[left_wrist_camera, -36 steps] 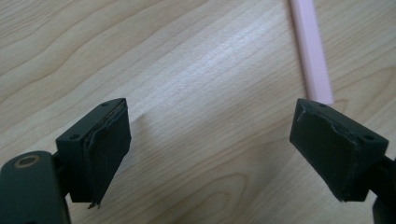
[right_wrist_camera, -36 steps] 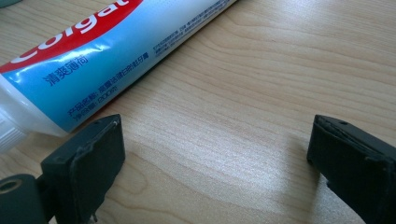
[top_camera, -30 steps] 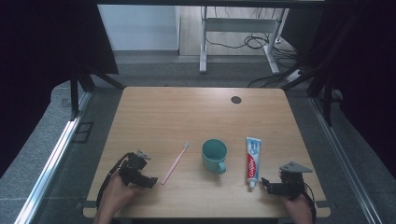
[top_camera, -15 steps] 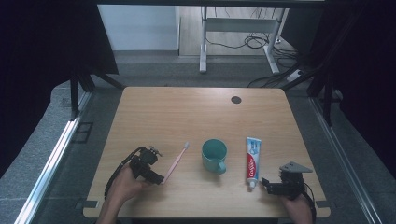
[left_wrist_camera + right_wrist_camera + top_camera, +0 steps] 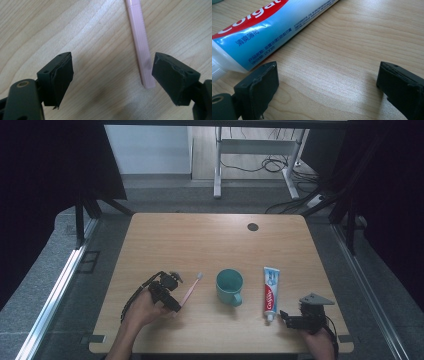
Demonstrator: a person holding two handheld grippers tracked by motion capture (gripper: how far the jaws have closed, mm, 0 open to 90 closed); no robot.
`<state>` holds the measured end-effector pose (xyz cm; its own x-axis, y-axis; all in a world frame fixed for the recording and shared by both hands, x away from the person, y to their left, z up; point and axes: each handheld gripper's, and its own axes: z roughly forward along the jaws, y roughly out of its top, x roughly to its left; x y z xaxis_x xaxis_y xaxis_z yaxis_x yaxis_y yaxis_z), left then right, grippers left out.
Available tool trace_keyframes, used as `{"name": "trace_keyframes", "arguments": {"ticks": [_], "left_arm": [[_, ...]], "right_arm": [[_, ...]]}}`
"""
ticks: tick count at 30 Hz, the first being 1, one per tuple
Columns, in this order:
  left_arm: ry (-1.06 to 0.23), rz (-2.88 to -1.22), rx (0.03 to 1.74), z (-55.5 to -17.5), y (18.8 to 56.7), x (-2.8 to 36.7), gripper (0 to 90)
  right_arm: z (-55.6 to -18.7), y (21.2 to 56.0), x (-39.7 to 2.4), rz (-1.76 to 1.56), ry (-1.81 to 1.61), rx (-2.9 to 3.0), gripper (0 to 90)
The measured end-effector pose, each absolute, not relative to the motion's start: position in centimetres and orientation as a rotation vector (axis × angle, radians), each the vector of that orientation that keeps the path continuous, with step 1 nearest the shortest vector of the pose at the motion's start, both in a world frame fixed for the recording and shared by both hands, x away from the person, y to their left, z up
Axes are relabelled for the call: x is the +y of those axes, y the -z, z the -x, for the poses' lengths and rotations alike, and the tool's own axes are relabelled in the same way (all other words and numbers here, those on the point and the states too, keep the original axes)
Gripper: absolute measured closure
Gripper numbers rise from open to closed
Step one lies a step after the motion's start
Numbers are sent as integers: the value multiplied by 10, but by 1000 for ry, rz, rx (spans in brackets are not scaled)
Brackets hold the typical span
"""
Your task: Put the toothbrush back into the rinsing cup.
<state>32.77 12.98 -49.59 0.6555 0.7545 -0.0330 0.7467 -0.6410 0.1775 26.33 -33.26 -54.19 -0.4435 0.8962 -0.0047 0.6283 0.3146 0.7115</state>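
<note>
On the wooden table (image 5: 210, 240) the left gripper (image 5: 172, 296) sits at the near left, right at the near end of the pink toothbrush (image 5: 190, 289), which lies flat and slants away to the right with its bristled head at the far end. In the left gripper view the jaws stand wide with the handle end of the toothbrush (image 5: 141, 47) lying between them, close beside the right-hand jaw; the pads do not press on it, and the jaws have just been closing a little. Just right of the toothbrush stands a teal cup (image 5: 229, 286), upright, its handle turned toward the near edge. Right of the cup lies the toothpaste tube (image 5: 270, 293), flat, its cap toward the near edge. The right gripper (image 5: 286, 318) rests at the near right, just beside that cap end. In the right gripper view its jaws are wide apart over bare wood, with the toothpaste tube (image 5: 274, 27) lying just beyond the left-hand jaw.
</note>
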Motion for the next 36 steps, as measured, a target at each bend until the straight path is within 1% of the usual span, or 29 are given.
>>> {"name": "trace_keyframes", "arguments": {"ticks": [7, 16, 18, 21, 25, 26, 28, 32, 34, 36], "left_arm": [[-50, -2743, 1231, -340, 493, 120, 204], [-38, -2757, 1230, -350, 489, 109, 266], [-28, -2761, 1224, -353, 488, 105, 307], [-23, -2758, 1229, -355, 488, 104, 333], [-13, -2749, 1243, -360, 488, 102, 411], [-7, -2748, 1244, -361, 488, 101, 411], [4, -2749, 1247, -363, 487, 101, 456], [42, -2730, 1258, -366, 487, 101, 517], [46, -2728, 1262, -367, 487, 101, 528], [58, -2722, 1272, -368, 488, 101, 561]], "right_arm": [[-263, 542, -333, -1355, -910, 2186, 40], [-263, 542, -333, -1354, -910, 2186, 39], [-263, 542, -333, -1354, -910, 2187, 39], [-263, 542, -333, -1355, -910, 2186, 40], [-263, 542, -333, -1354, -910, 2186, 39], [-263, 542, -333, -1355, -910, 2187, 39], [-263, 542, -333, -1354, -910, 2187, 39], [-263, 542, -333, -1354, -910, 2187, 39], [-263, 542, -333, -1354, -910, 2187, 39], [-263, 542, -333, -1354, -910, 2187, 39]]}}
